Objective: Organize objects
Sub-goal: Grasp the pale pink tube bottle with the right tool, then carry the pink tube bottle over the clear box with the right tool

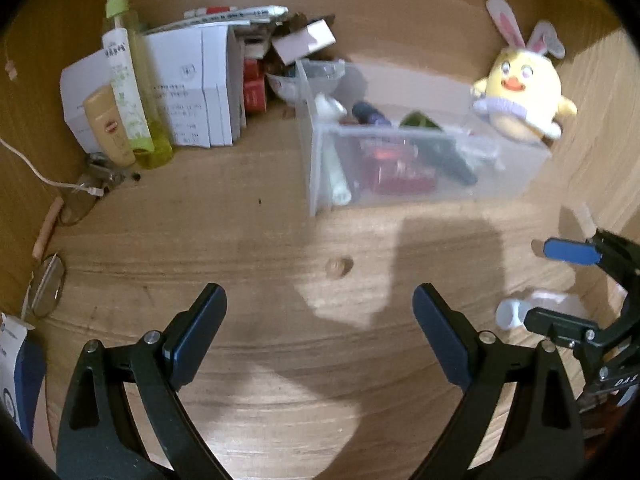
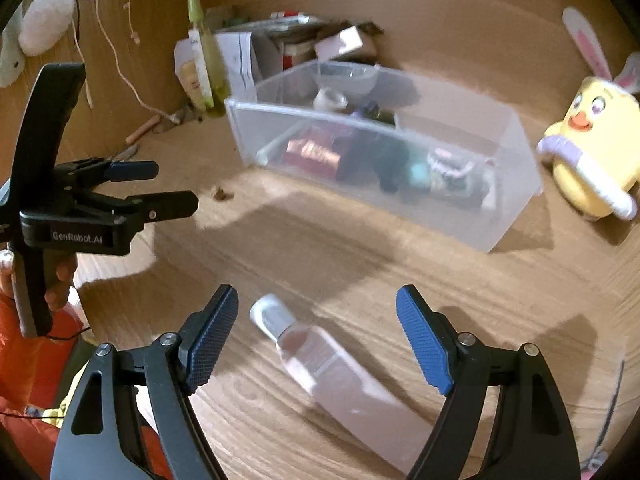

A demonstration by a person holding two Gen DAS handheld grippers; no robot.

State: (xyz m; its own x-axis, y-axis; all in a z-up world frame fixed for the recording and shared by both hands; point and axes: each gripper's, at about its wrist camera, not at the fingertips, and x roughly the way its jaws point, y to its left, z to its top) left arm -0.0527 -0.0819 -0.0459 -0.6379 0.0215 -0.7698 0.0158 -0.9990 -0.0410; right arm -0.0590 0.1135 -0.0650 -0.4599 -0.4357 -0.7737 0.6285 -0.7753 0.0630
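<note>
A clear bottle with a white cap (image 2: 320,364) lies on its side on the wooden desk, below and between the fingers of my right gripper (image 2: 318,294). That gripper stands open and its blue pads are clear of the bottle. My left gripper (image 1: 318,296) is open over bare wood with nothing between its fingers. In the left wrist view the right gripper (image 1: 560,288) shows at the right edge, with the bottle's cap (image 1: 512,314) beside it. The left gripper (image 2: 176,186), held by a hand, shows at the left of the right wrist view. A clear plastic bin (image 1: 500,176) (image 2: 400,208) holding several small items stands farther back.
A yellow plush chick with rabbit ears (image 1: 524,92) (image 2: 592,160) sits to the right of the bin. At the back left stand a green spray bottle (image 1: 124,72), a tan bottle (image 1: 108,124) and white boxes (image 1: 192,88). A white cable (image 1: 32,168) and glasses (image 1: 48,284) lie at the left.
</note>
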